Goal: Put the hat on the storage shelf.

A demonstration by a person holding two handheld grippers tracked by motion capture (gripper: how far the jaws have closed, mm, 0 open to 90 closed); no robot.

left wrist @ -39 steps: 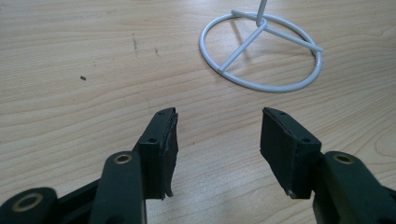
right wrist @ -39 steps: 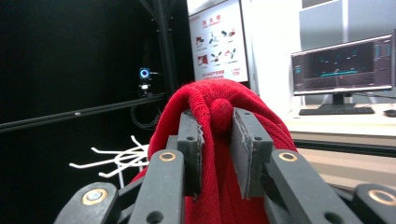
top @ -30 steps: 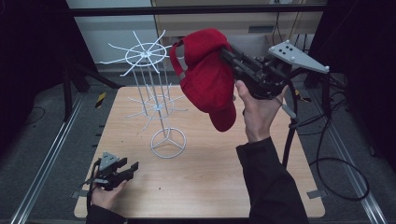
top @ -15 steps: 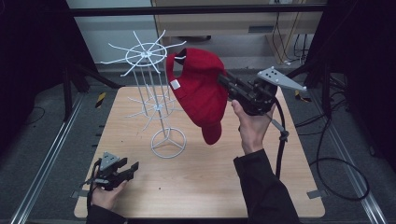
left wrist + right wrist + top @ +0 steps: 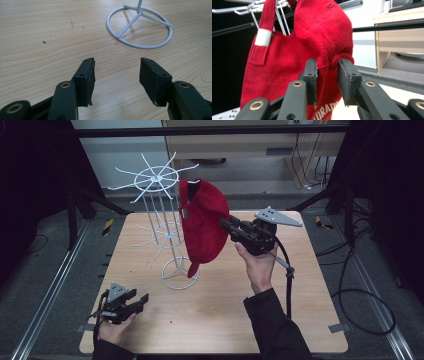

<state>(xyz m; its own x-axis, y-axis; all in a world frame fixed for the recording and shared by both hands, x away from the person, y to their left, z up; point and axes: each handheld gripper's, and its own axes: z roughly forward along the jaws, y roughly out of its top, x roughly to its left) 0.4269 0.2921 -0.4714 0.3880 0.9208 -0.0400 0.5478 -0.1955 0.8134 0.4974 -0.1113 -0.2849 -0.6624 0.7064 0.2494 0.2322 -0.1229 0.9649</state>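
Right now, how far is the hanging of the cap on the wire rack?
Done: the red cap is lifted up beside the white wire rack. In hand: the right tongs pinch its fabric. Left: whether its strap is hooked is unclear; release. The left tongs rest open.

We see a red cap (image 5: 202, 222) with a white strap patch (image 5: 263, 37) and white lettering, a white wire rack (image 5: 162, 215), black grippers (image 5: 227, 226), and a pale wood-grain table (image 5: 300, 285) with dark streaks.

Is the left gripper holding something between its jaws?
No. In the left gripper view the left gripper has its jaws apart, with only the bare wooden table between them.
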